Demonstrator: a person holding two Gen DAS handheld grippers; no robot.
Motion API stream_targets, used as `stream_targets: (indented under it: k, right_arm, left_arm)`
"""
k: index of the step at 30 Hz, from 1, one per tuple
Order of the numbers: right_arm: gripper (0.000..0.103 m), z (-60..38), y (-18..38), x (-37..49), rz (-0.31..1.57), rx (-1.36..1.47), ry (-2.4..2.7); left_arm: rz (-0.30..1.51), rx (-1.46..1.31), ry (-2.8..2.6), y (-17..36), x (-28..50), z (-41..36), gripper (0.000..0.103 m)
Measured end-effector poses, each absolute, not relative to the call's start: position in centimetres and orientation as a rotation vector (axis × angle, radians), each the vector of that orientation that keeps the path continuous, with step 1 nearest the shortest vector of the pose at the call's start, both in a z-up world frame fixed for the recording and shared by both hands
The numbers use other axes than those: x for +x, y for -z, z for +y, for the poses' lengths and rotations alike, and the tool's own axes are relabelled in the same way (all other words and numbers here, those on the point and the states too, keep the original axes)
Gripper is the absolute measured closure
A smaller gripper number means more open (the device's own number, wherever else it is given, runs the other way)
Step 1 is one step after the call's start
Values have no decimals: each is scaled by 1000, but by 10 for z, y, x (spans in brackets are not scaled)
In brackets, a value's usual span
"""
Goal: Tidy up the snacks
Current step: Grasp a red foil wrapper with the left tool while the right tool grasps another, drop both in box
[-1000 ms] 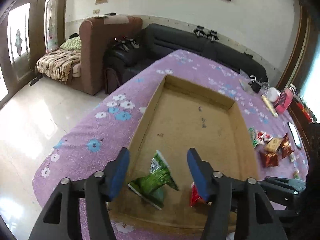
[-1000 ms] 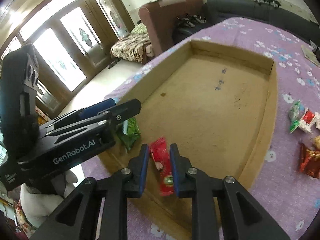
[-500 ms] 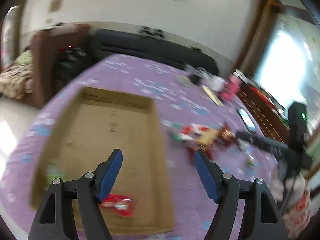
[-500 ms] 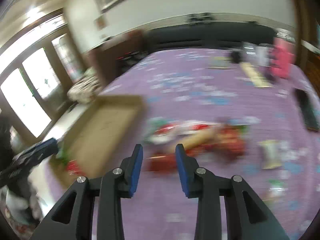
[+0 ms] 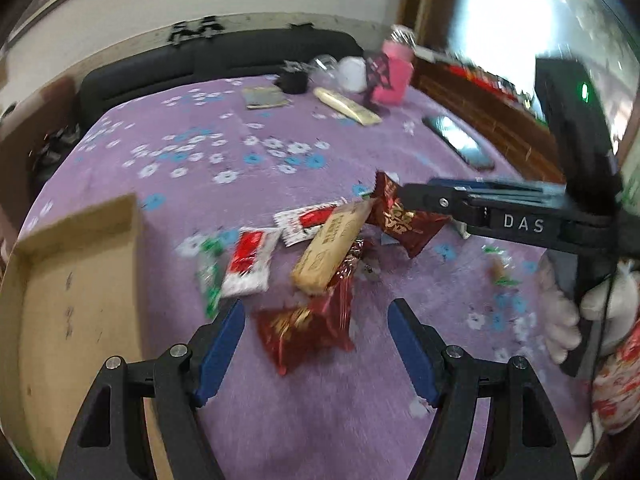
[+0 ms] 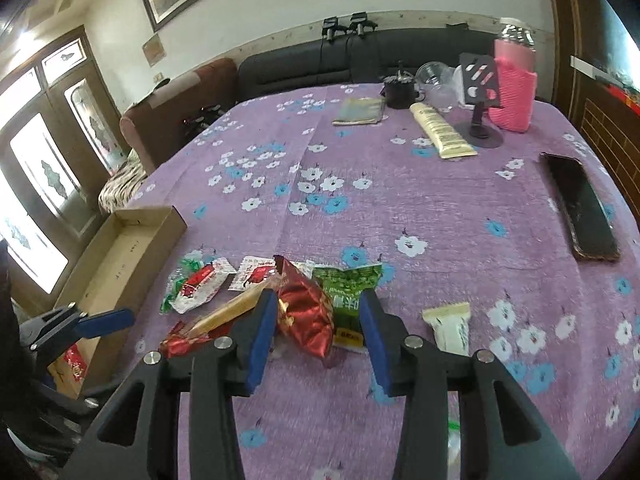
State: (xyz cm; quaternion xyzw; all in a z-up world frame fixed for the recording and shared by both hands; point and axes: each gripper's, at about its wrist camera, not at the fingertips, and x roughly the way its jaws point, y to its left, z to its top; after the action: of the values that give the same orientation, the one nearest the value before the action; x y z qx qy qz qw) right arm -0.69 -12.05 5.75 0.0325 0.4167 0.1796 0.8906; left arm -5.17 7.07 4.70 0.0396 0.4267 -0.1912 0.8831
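Red foil is what sits in front of both tools. My right tool (image 6: 318, 334) has just been opening its jaws and now stands part open, empty, with a shiny red packet (image 6: 306, 312) lying between and just beyond its blue pads, long axis running away from me and slightly to the left. A green packet (image 6: 348, 292) touches that red one on its right, and a tan biscuit bar (image 6: 232, 308) lies just left of the left pad, so closing cleanly means catching only the red.

My left tool (image 5: 316, 344) is wide open, empty, with a second red packet (image 5: 308, 324) just ahead between its pads; the biscuit bar overlaps its far end. The cardboard box (image 5: 80, 280) is to the left of both tools, nearer the left one. White-and-red sachets (image 5: 250, 262) lie between the pile and the box. The purple flowered tabletop (image 6: 400, 200) beyond holds a phone (image 6: 580, 212) and a pink bottle (image 6: 514, 88), well clear.
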Motion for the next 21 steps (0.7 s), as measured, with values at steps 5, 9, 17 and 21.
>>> stream_targets:
  k: [5,9,17,21]
  right_arm:
    - [62,-113,-47,0,890,49,-399]
    - [62,-107,-43,-1,882,27,-405]
    - [83,-119,-49,-14,901,105,-425]
    - [89,-126,-60,-32,888,137,-445]
  left_arm:
    - [955,220,397,-25,-39,46,26]
    - [967,273,384,-17,-42,37,38]
    - [943,133,383,-33,-50,56,71]
    - [906,76,390,-47,-65,66,71]
